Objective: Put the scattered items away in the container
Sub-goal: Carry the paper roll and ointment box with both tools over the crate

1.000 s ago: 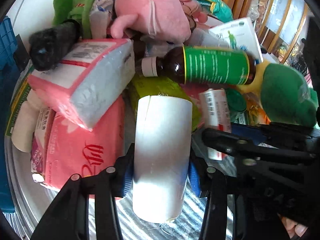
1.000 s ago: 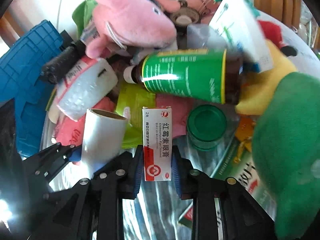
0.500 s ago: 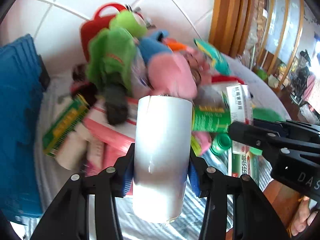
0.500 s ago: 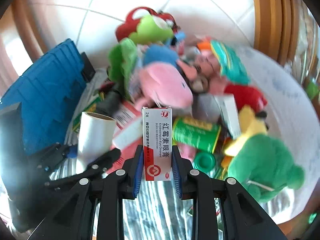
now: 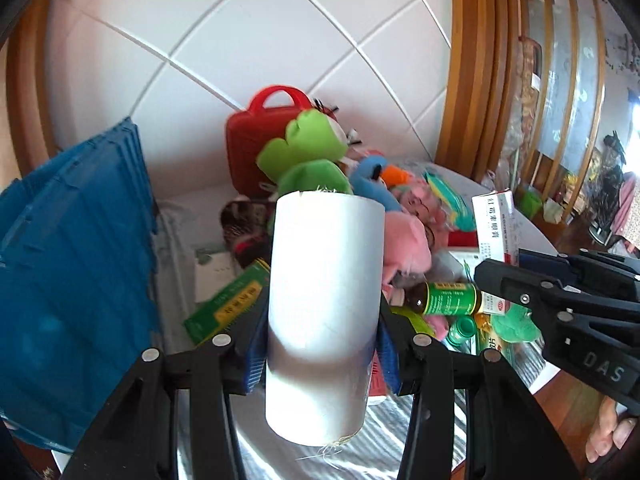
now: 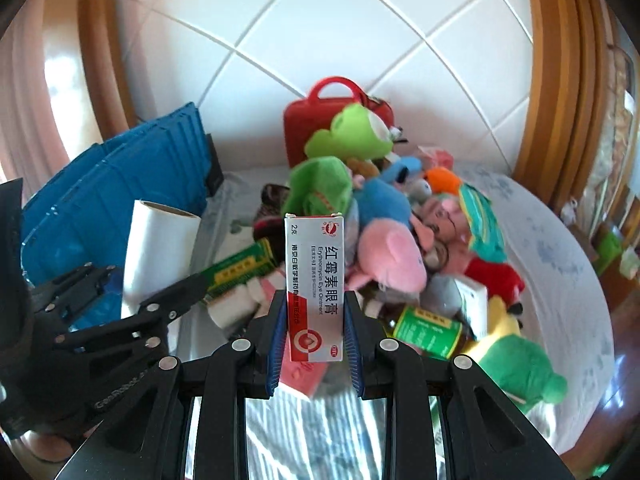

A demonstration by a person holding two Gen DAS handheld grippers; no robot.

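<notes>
My left gripper (image 5: 320, 354) is shut on an upright white roll (image 5: 324, 312), held high above the heap; the same white roll (image 6: 158, 256) shows at the left of the right wrist view. My right gripper (image 6: 314, 346) is shut on a small white-and-red ointment box (image 6: 315, 276), also lifted clear; the ointment box (image 5: 494, 226) appears at the right of the left wrist view. The blue crate (image 5: 68, 276) stands at the left, and again as the blue crate (image 6: 104, 200). Below lies a heap of plush toys (image 6: 394, 252), boxes and a brown bottle with a green label (image 6: 428, 330).
A red case (image 6: 320, 120) leans on the white tiled wall behind the heap. A green frog plush (image 6: 352, 134) tops the pile; another green plush (image 6: 516, 368) lies at the right. A green box (image 5: 228, 306) lies near the crate. The round table has a pale cloth (image 6: 560, 280).
Both grippers have risen with their loads, from close over the heap to well above it. The heap now looks small and the wall, red case and crate have come into view.
</notes>
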